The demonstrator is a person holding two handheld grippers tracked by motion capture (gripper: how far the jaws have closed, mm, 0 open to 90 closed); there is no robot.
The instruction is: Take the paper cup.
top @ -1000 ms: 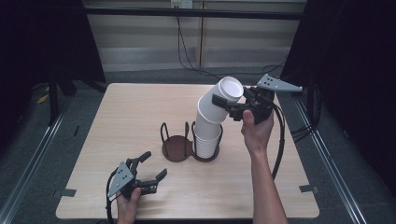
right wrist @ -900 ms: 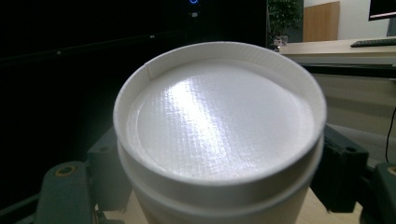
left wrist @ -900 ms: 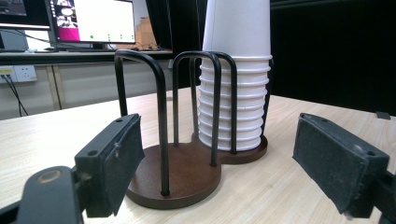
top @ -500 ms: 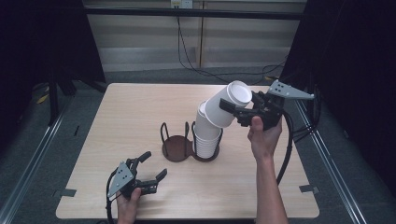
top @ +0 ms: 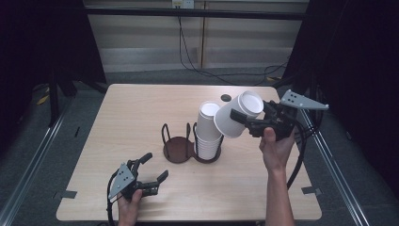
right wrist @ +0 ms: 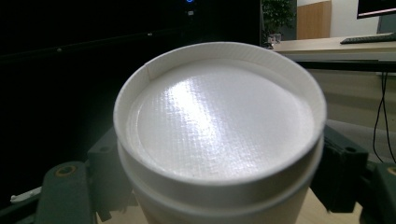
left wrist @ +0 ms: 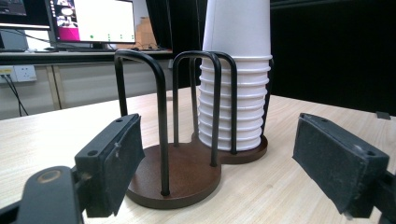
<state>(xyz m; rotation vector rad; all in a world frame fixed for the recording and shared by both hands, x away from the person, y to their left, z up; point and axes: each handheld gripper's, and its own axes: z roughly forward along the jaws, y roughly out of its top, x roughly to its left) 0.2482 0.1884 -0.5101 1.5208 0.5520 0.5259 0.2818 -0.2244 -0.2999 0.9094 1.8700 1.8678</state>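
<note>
The right gripper (top: 242, 120) is clamped on a white paper cup (top: 236, 115), held tilted in the air just right of the cup stack (top: 207, 132), its base pointing up and away from the person. In the right gripper view the cup's base crowds the frame and hides most of both jaws and the surface below, and the cup's mouth is cut off at the bottom edge. The stack stands in the right-hand ring of a dark wire cup holder (top: 179, 143) near the middle of the surface (top: 131, 108); in the left gripper view its top is cut off, so its height can't be read there. How many cups are nested is hard to count from the high view. The left gripper (top: 153, 169) rests low at the near left, jaws spread wide and holding nothing.

Compared with half a second earlier, the held cup has come clear of the stack and sits farther right, and the stack now stands straight; the left gripper has not moved
</note>
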